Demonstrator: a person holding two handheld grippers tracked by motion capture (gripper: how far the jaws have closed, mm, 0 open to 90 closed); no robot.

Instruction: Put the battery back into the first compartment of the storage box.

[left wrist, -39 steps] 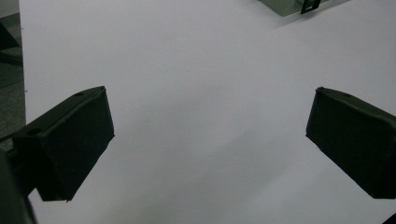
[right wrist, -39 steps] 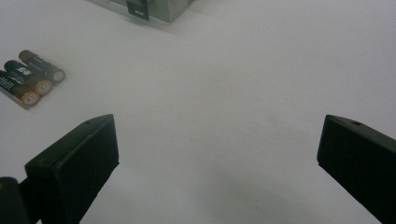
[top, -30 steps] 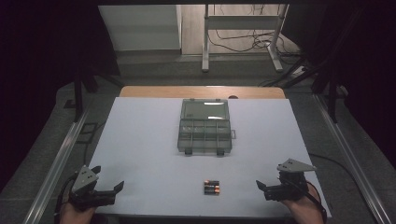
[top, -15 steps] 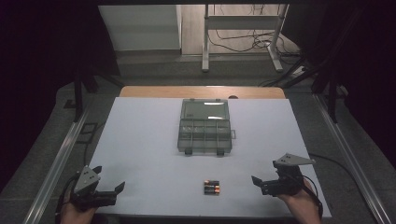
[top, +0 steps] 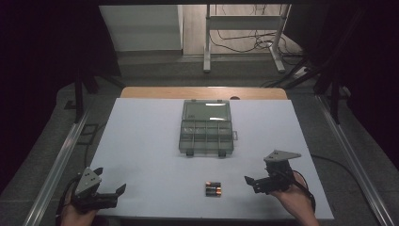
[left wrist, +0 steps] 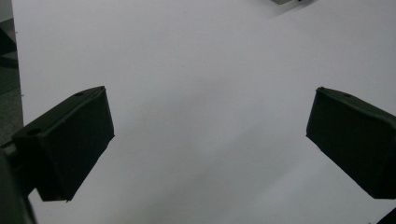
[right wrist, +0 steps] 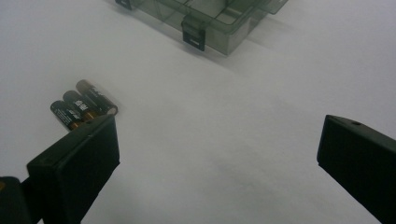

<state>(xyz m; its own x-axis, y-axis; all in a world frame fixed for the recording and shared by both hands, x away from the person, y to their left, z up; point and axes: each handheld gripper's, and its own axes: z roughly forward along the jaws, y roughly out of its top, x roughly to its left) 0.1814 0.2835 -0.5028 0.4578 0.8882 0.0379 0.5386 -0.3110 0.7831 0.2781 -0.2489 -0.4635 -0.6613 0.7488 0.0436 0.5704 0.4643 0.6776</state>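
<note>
Three small black cylindrical batteries with copper-coloured bands lie side by side, touching one another, on the white worktop near its front edge, between the two grippers and nearer to the right one. Behind them, well apart, stands the clear grey plastic compartment box with its lid open, which is probably where the batteries must go. The right gripper hovers just beside the batteries with its fingers wide open and nothing between them; in the right gripper view the batteries sit just beyond the tip of one finger, not in the middle of the gap. The left gripper rests at the front left corner, its fingers also spread wide and empty over bare worktop. The step in hand seems to be the reach for one battery. To do it well, I think the right gripper should first shift sideways until the outermost battery is centred in the gap, then turn so the fingers close across its round body, not along its length. Because the three touch, a low and slow approach is wise, otherwise one finger may push the neighbours and make them roll away.
</note>
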